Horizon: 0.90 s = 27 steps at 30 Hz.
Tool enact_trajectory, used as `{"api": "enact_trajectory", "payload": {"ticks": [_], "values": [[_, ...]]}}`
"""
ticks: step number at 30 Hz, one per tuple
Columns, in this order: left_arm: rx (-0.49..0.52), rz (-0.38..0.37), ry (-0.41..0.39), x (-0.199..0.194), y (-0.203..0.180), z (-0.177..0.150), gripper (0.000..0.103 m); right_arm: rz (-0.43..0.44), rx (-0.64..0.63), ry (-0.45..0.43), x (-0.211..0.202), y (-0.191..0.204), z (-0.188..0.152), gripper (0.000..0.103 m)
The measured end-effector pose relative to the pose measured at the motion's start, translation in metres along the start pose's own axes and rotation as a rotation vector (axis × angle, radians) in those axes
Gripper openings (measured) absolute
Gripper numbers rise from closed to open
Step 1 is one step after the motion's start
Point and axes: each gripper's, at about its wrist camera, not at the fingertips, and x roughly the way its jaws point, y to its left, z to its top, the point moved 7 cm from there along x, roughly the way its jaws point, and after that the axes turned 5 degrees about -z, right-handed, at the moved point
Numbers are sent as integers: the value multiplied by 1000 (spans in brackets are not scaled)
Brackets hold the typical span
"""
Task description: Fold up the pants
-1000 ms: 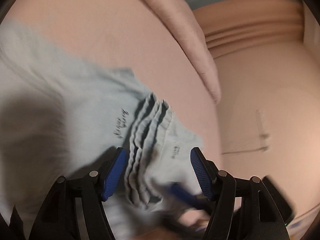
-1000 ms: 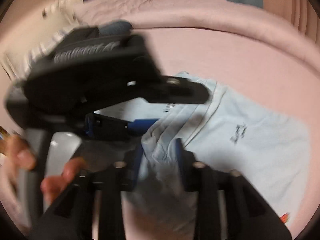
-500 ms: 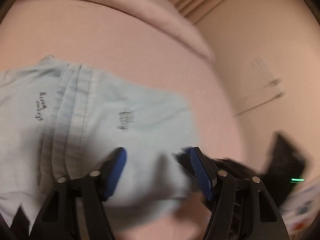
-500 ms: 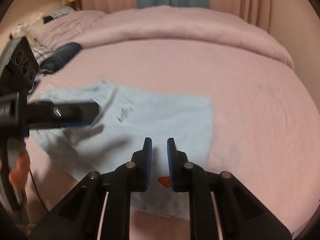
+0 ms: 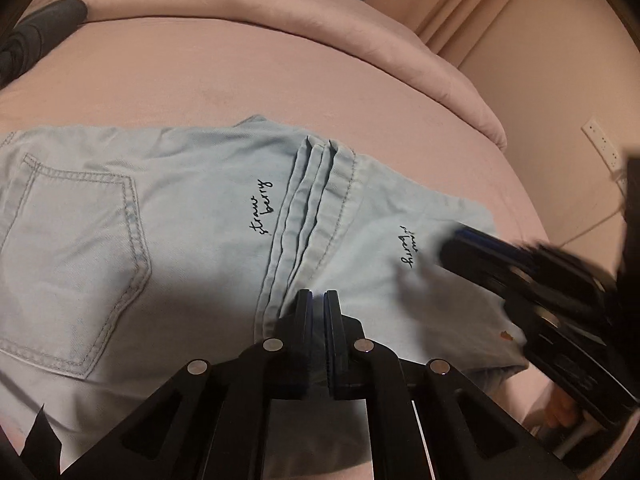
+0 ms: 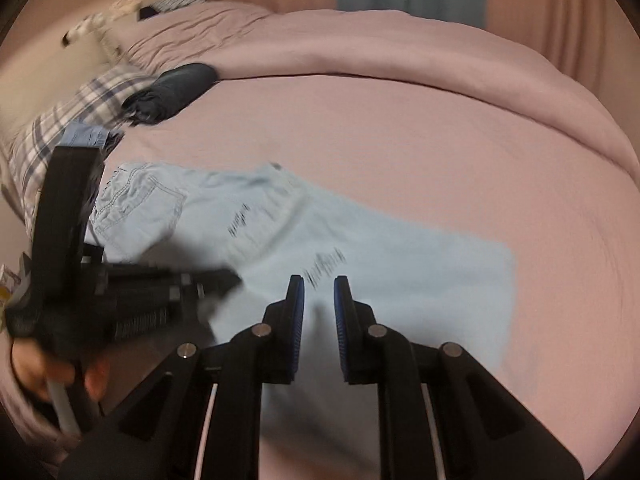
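Observation:
Light blue pants point(image 5: 180, 216) lie folded flat on the pink bed, back pocket at the left, leg hems stacked in the middle. They also show in the right wrist view point(image 6: 360, 248). My left gripper point(image 5: 317, 300) is shut, its tips over the near edge of the pants by the hems; whether it pinches cloth is hidden. My right gripper point(image 6: 319, 286) is open a little and empty above the pants' near edge. It shows blurred at the right of the left wrist view point(image 5: 520, 264).
A pink duvet point(image 6: 400, 48) is heaped along the far side of the bed point(image 6: 400, 140). Dark folded clothes point(image 6: 176, 88) and a plaid pillow point(image 6: 72, 120) lie at the far left. A wall with a socket point(image 5: 600, 144) is at the right.
My left gripper has shut and moved back over the hems. My right gripper let go of the cloth, pulled back and opened slightly. The pants now lie flat.

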Motion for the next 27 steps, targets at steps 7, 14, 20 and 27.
{"api": "enact_trajectory", "payload": {"ticks": [7, 14, 20, 27], "values": [[26, -6, 15, -24, 13, -10, 5, 28, -127, 127, 89, 40, 36, 6], [3, -67, 26, -52, 22, -21, 8, 177, 53, 140, 74, 21, 48, 15], [-12, -50, 22, -78, 42, -40, 38, 140, 26, 57, 1, 11, 15, 15], [19, 105, -35, -108, 46, -55, 46, 128, -54, 131, 9, 36, -59, 16]]}}
